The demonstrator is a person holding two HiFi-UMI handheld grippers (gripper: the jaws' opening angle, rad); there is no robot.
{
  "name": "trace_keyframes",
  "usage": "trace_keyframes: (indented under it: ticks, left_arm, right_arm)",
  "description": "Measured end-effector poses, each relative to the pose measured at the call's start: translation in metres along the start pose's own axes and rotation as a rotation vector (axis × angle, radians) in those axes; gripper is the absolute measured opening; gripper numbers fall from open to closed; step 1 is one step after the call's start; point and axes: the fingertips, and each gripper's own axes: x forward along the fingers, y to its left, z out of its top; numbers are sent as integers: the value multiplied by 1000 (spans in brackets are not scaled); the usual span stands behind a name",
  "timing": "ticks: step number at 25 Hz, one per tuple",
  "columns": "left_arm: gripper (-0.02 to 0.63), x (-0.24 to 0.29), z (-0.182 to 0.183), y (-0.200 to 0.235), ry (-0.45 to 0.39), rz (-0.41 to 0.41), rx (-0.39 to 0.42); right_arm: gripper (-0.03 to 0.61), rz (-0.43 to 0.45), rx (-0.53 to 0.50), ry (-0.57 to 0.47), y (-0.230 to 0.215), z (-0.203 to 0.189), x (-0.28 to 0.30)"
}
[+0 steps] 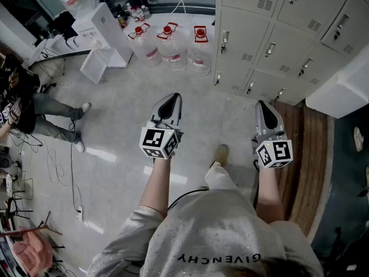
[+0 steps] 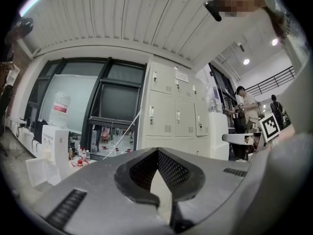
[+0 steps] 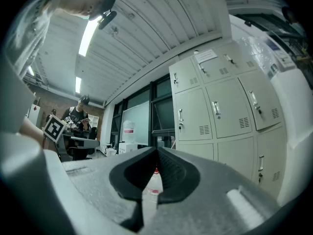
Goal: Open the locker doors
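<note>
Both tongs are held level over open grey floor (image 1: pixel 115 126), clenched on nothing: the left tongs (image 1: pixel 171 99) and the right tongs (image 1: pixel 262 104). The lockers (image 1: pixel 271 22) are seen ahead and to the right, doors shut, well apart from both tips. Their far rows are cut off by the frame. Water bottles (image 1: pixel 170 45) are lined up just left of them. A white unit (image 1: pixel 346 88) juts out at the right. A person (image 1: pixel 34 105) and loose cables (image 1: pixel 72 178) are found far left.

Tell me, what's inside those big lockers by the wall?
You can't see inside. The locker doors in view are all shut, so only their handles and vent slots show. Whatever is stored inside is covered.
</note>
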Motion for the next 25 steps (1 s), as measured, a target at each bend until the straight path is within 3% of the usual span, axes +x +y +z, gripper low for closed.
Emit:
trace_keyframes:
  ticks: [9,18,25]
  left_arm:
    - [-2,109,-3,27,29,13,-22]
    - [-2,209,-2,31,16,28,-33]
    - [-2,256,-3,28,32,26,-24]
  right_arm:
    - [-3,-12,29,50,-86,-19,89]
    - [-3,41,11,50,-152,-24,163]
    - [-3,86,46,25,-181,-24,199]
